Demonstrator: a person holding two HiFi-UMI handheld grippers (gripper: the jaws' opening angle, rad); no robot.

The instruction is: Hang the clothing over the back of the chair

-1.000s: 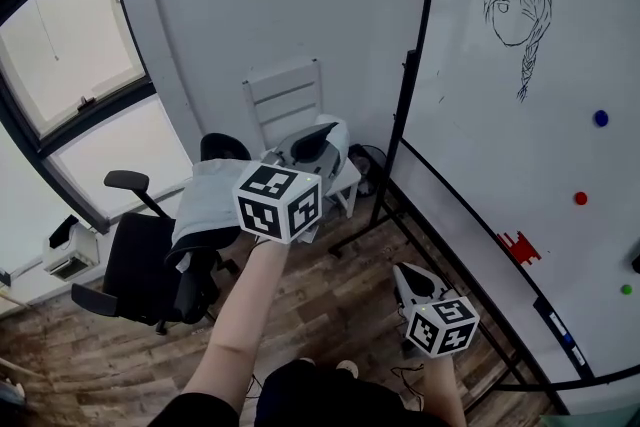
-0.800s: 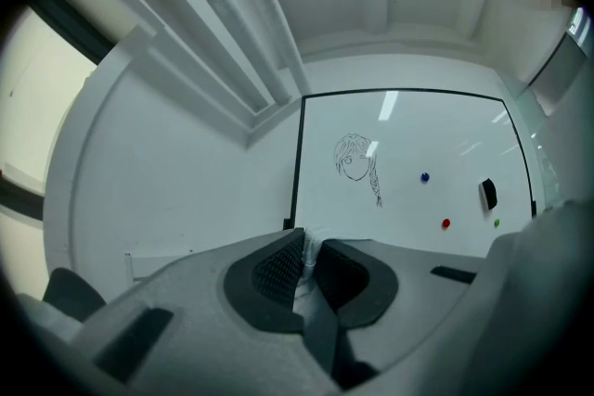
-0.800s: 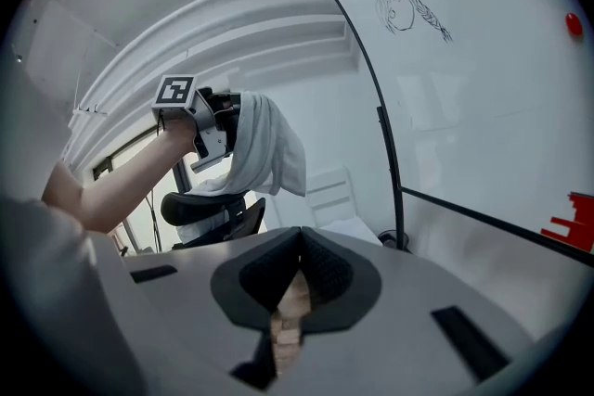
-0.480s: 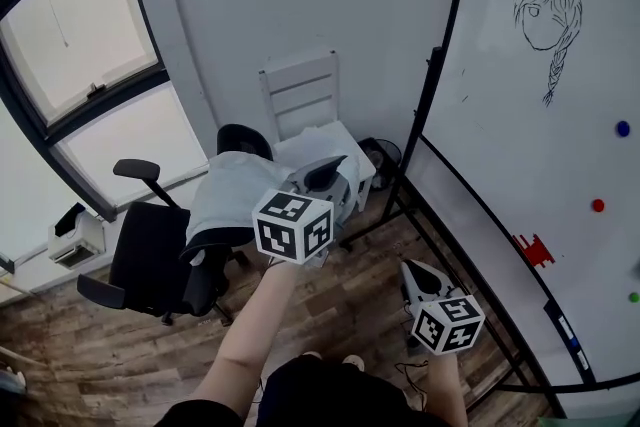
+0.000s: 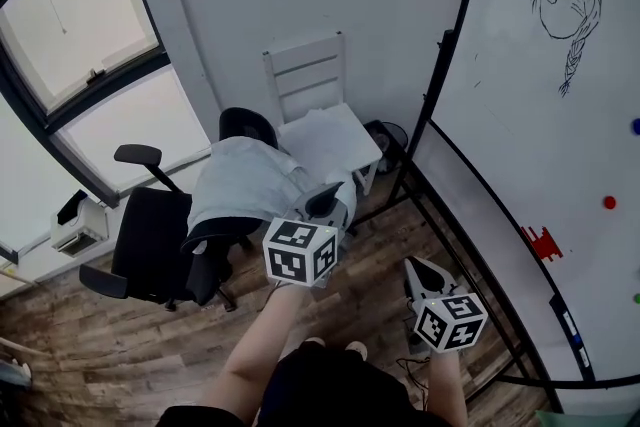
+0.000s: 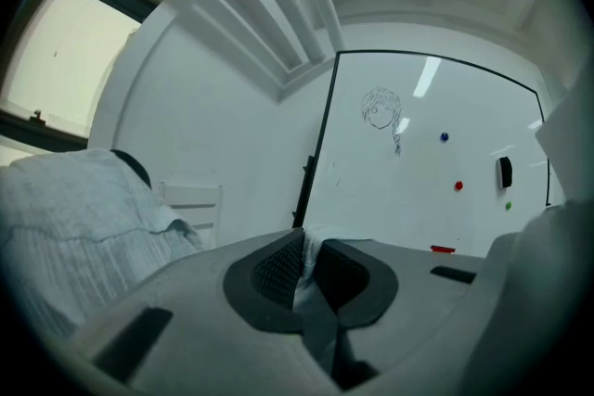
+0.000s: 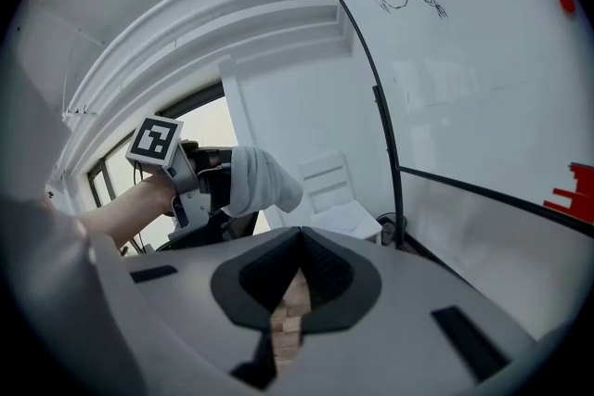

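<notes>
Left gripper view: my left claw point(image 6: 310, 246) clamps a fold of the clothing point(image 6: 79, 223), draped over the chair point(image 5: 150, 250) at nine o'clock. My right claw point(image 7: 299, 269) is together, empty.

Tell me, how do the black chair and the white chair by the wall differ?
The black office chair has armrests and a padded seat; the white chair has a slatted back and no arms. The black office chair carries a pale garment draped over its back; the white chair's back is bare, with something white and flat lying on its seat. Both stand on the wood floor.
</notes>
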